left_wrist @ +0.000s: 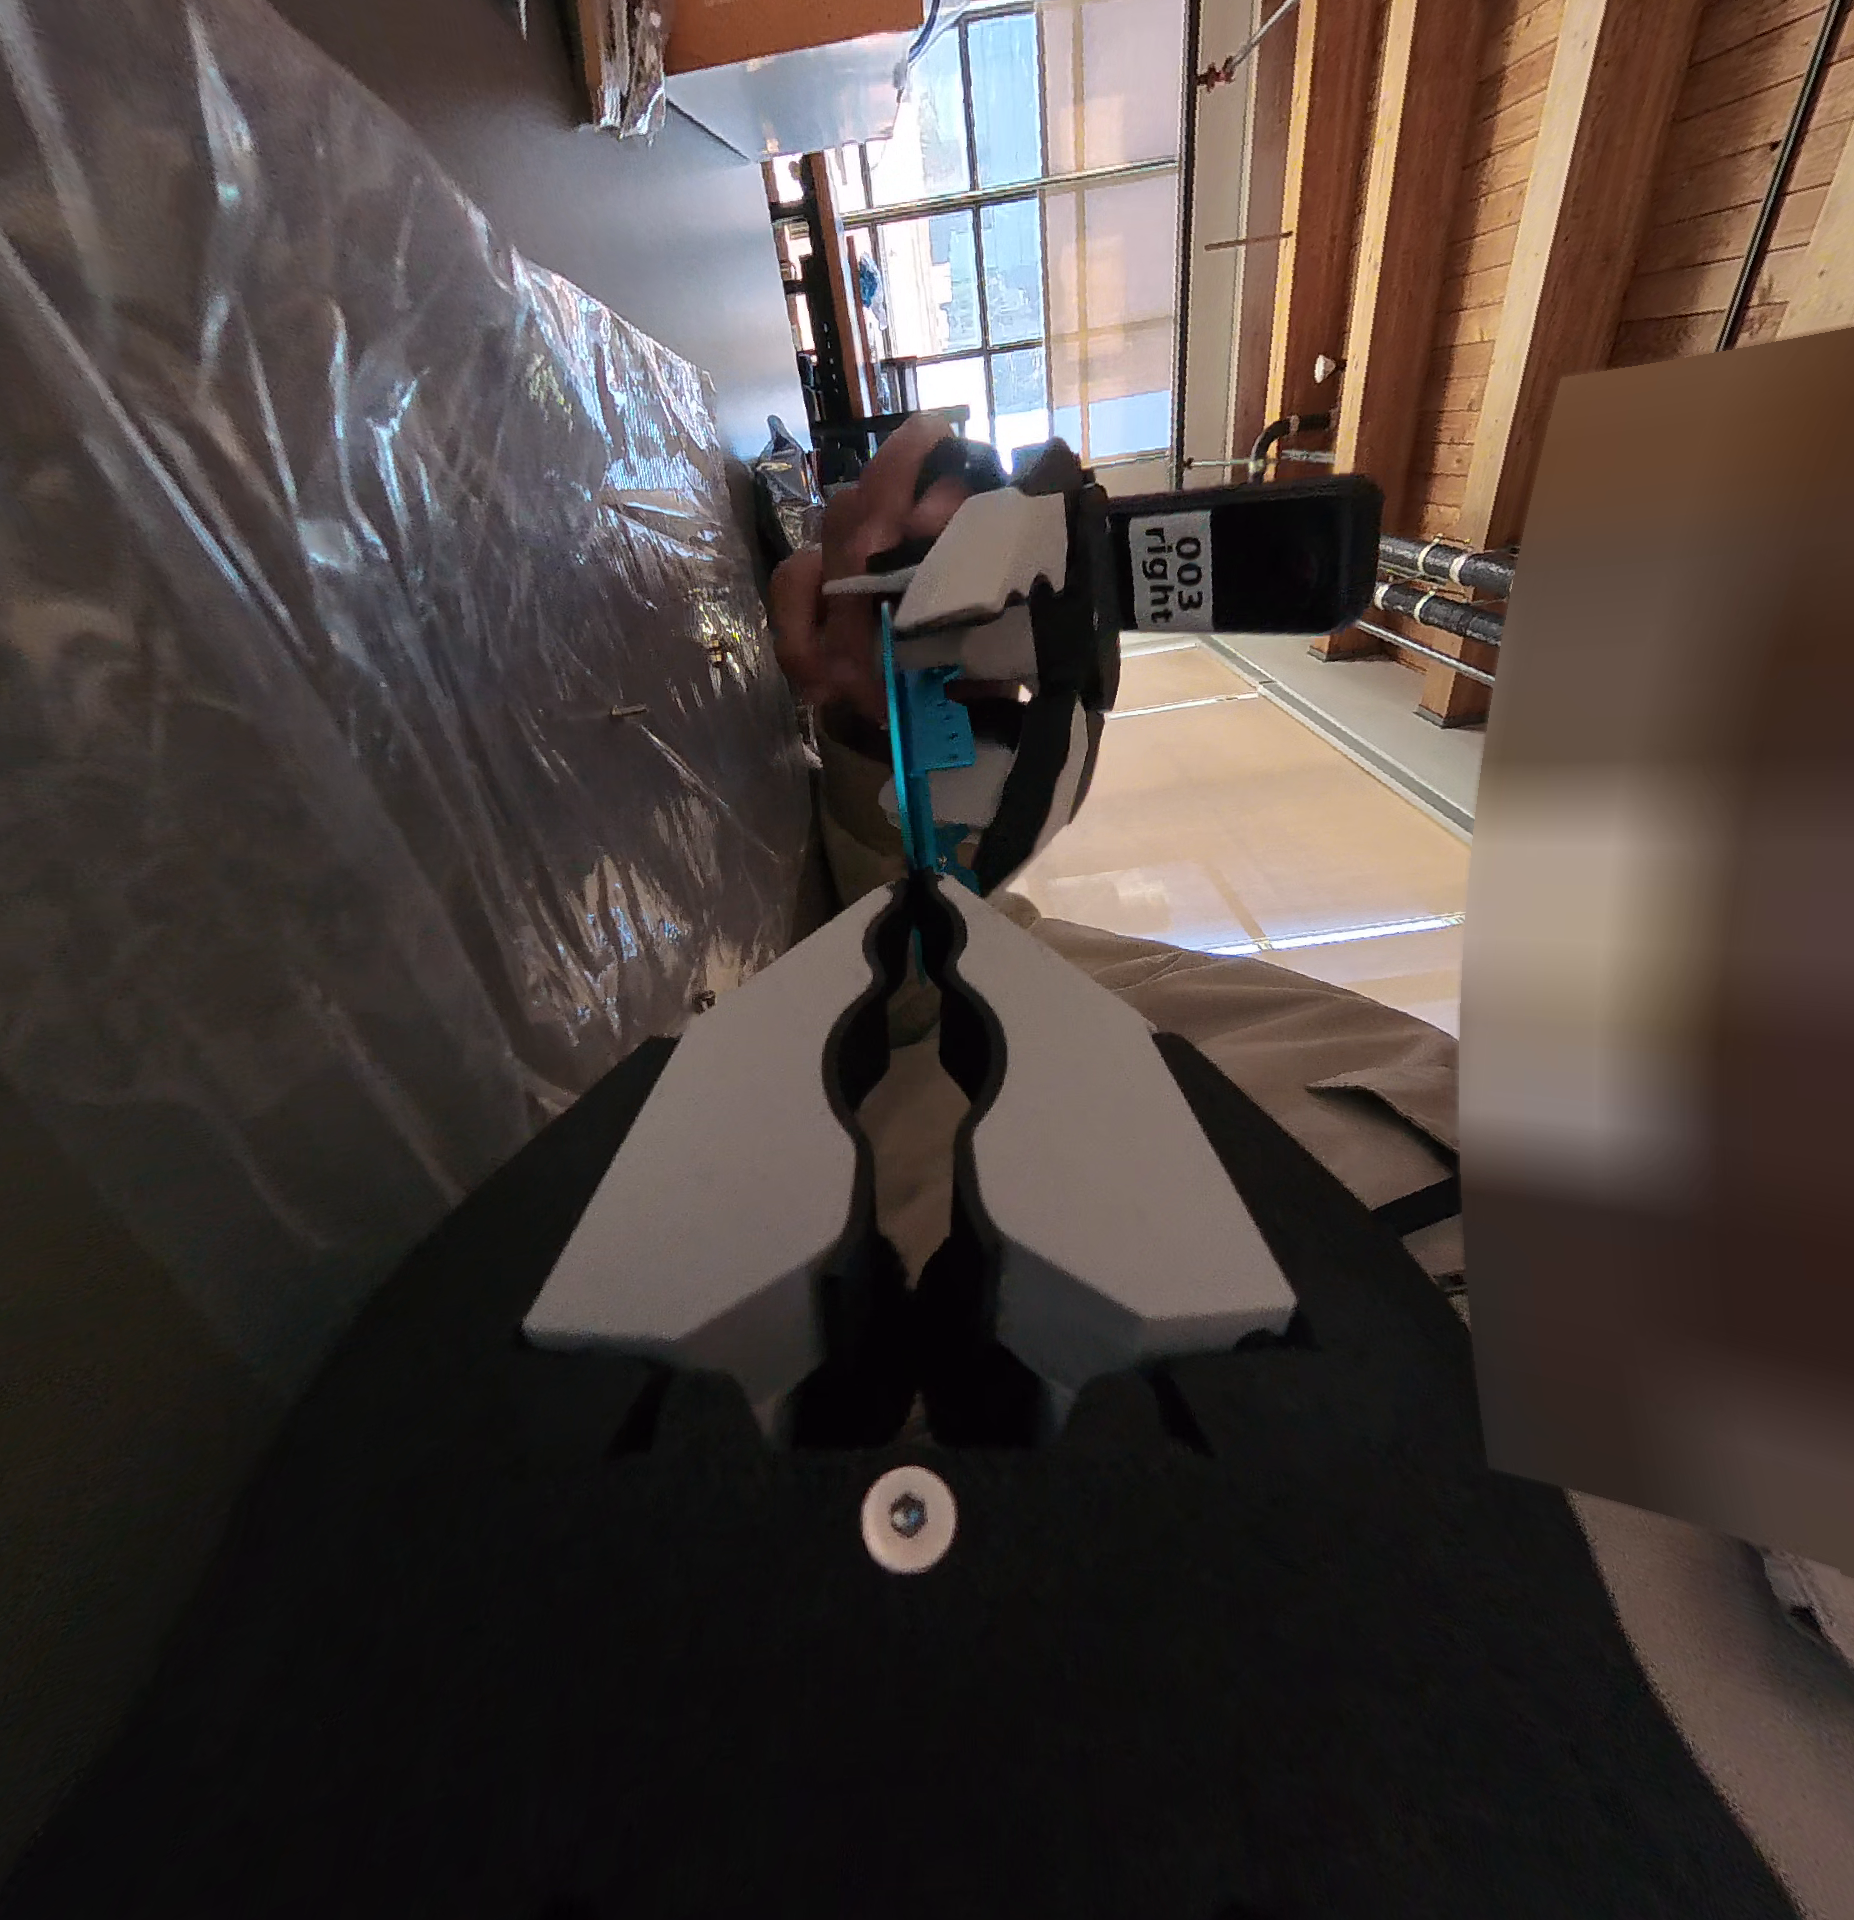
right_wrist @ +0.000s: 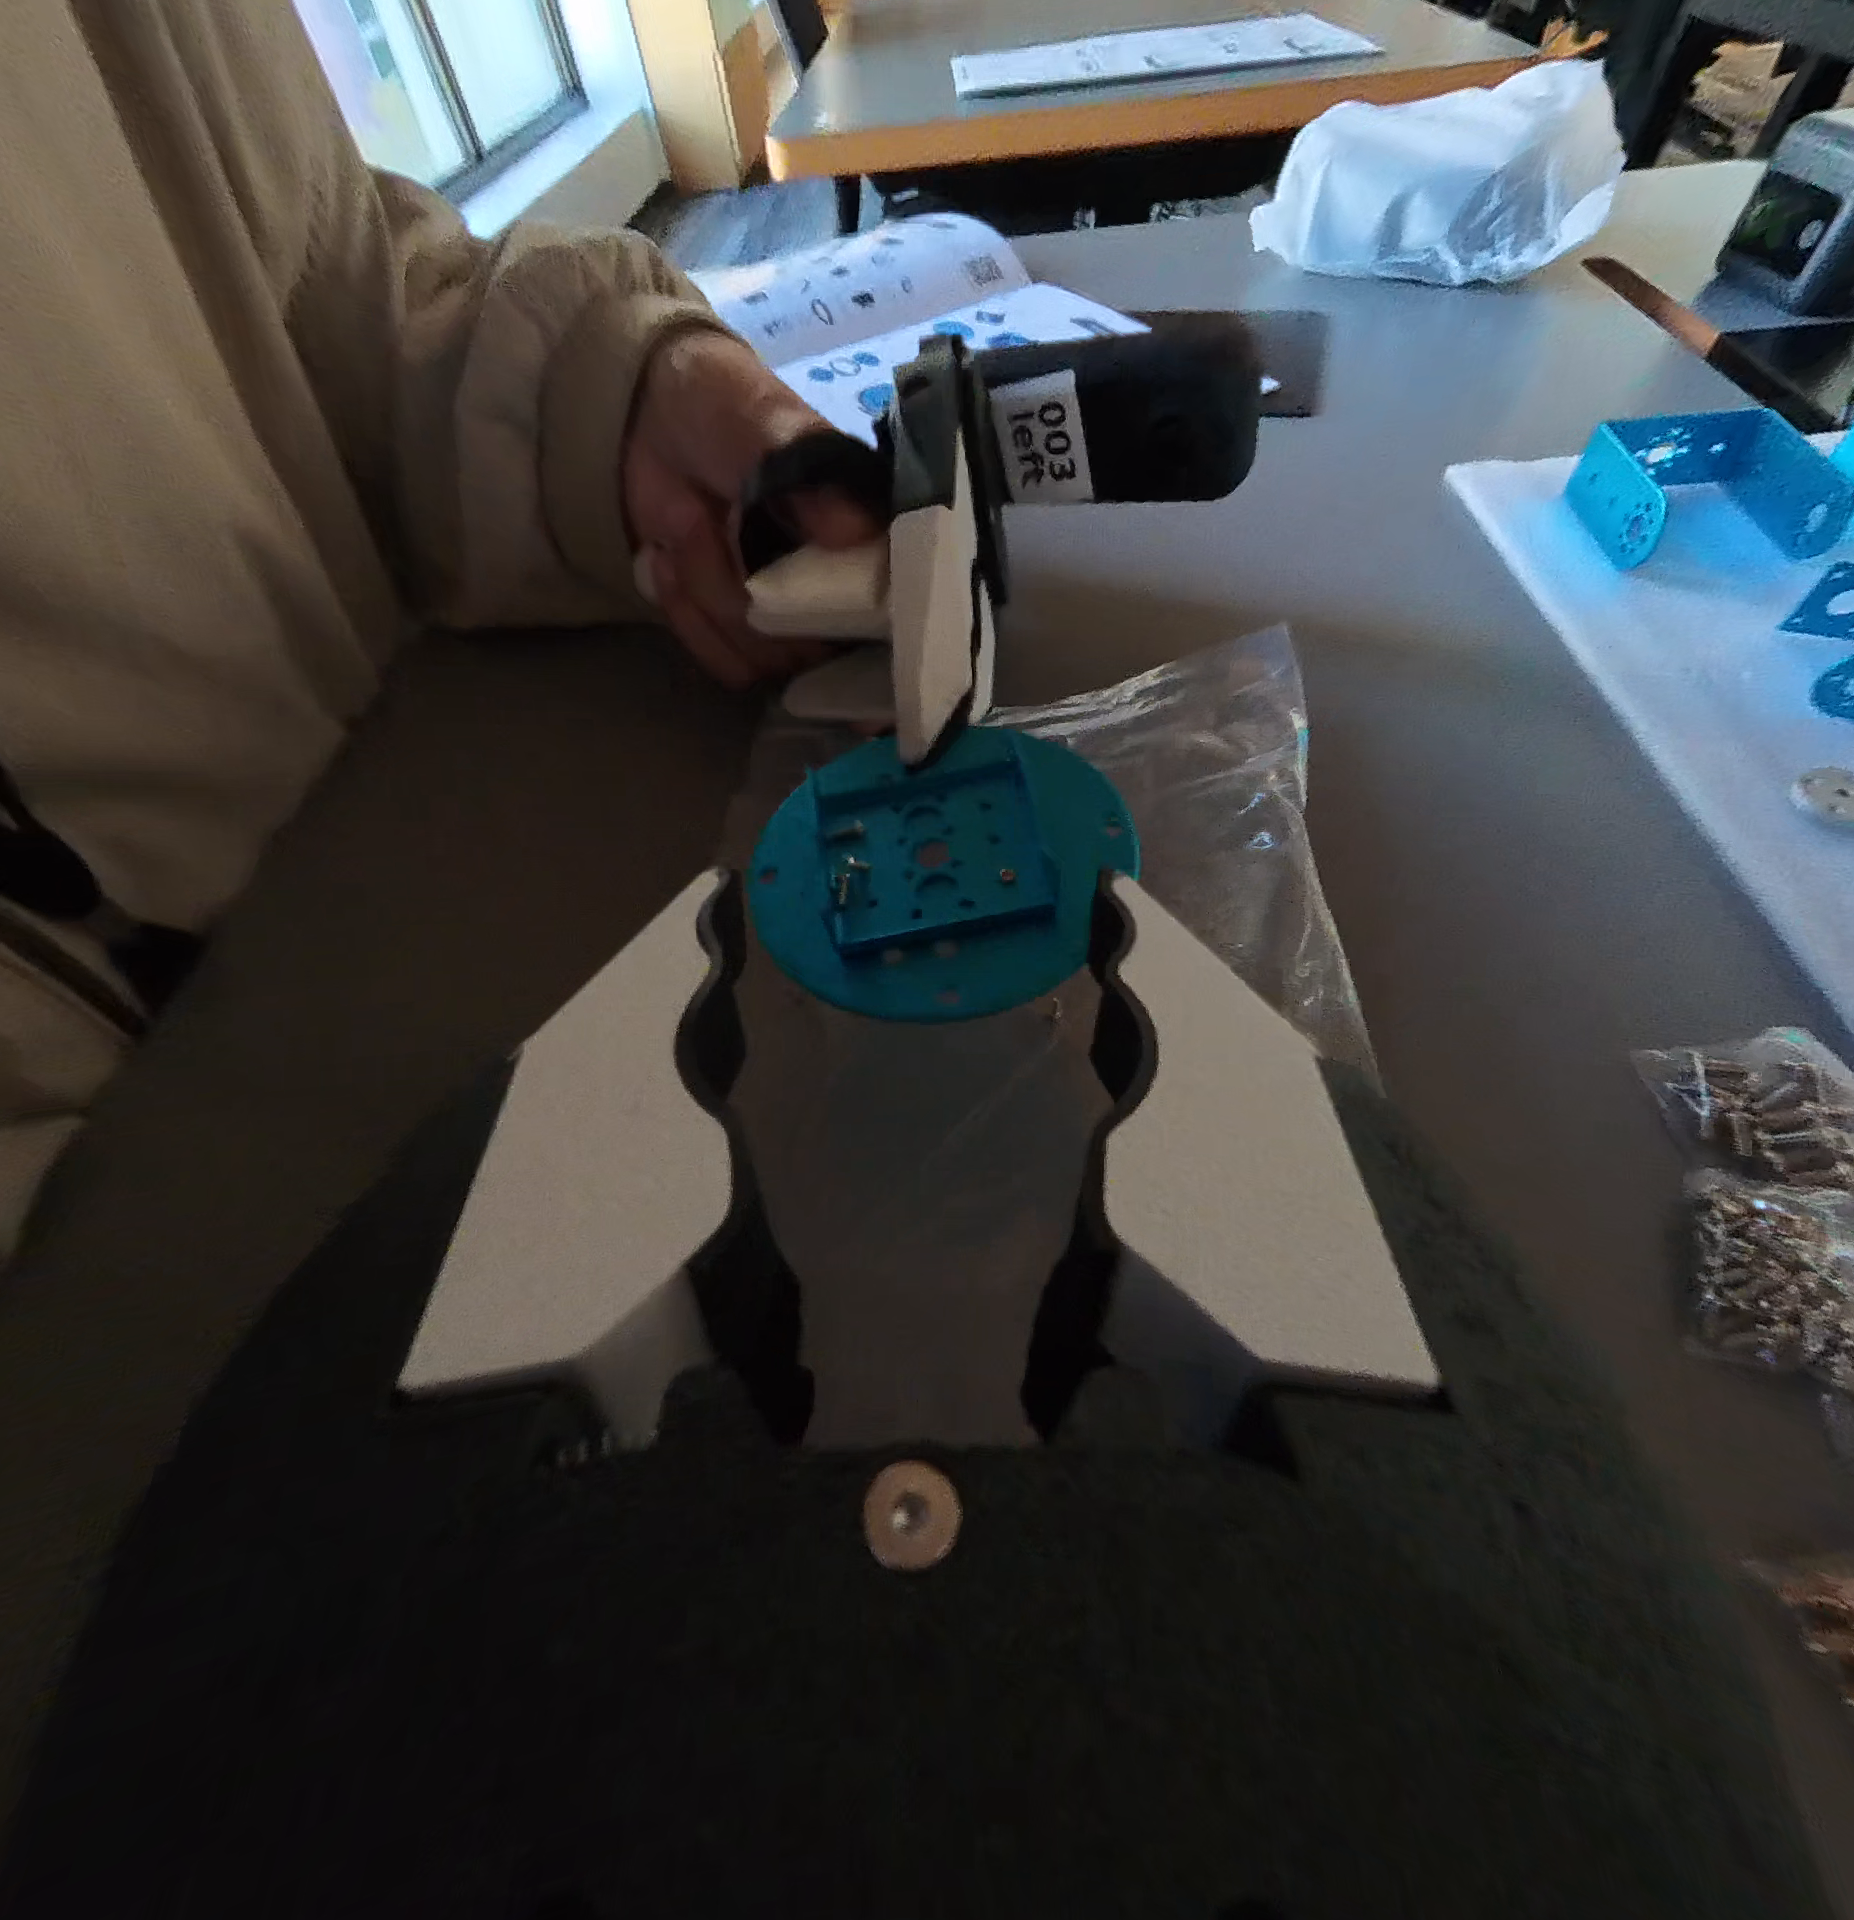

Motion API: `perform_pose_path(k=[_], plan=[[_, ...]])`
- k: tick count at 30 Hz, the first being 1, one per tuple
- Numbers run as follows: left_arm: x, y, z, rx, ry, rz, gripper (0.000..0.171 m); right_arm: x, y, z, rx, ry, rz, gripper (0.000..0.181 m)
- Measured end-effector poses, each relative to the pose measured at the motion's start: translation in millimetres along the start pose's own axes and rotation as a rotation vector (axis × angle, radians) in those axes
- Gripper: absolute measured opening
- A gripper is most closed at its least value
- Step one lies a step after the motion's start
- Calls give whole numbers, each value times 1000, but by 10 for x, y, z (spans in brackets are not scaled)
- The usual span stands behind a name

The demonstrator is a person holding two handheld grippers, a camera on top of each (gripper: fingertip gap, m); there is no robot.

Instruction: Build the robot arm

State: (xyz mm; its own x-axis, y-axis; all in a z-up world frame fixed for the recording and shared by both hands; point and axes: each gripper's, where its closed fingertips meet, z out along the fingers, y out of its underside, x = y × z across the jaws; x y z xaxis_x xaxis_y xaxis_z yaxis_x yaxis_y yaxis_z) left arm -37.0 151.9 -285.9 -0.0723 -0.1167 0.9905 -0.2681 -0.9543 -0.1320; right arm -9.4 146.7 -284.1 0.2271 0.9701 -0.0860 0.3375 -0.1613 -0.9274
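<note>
Here the left gripper (left_wrist: 915, 894), grey wedge fingers with wavy black pads, pinches the rim of a thin round blue metal disc (right_wrist: 944, 894) carrying a perforated square bracket. The right gripper (right_wrist: 915, 904) spreads wide around that disc, above a crinkled clear plastic bag (right_wrist: 1229, 821) on the smooth grey table (right_wrist: 1422, 665).

Grey counter (right_wrist: 1422, 644). Right of the jaws: two bags of screws (right_wrist: 1780, 1216), white tray (right_wrist: 1671, 665) bearing blue brackets (right_wrist: 1712, 488). Beyond the jaws: clear plastic bag (right_wrist: 1214, 790), open booklet (right_wrist: 881, 301), crumpled white bag (right_wrist: 1442, 187).
</note>
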Motion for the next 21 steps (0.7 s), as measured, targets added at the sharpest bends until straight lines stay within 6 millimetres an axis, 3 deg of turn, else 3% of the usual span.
perform_pose_path(k=[3, 21], plan=[[6, 12, 11, -6, 6, -3, 0, 33, -1, 7, -19, 47, -43, 45], [4, -29, 5, 23, 9, -4, 0, 99, 0, 5, -84, 151, -36, 44]])
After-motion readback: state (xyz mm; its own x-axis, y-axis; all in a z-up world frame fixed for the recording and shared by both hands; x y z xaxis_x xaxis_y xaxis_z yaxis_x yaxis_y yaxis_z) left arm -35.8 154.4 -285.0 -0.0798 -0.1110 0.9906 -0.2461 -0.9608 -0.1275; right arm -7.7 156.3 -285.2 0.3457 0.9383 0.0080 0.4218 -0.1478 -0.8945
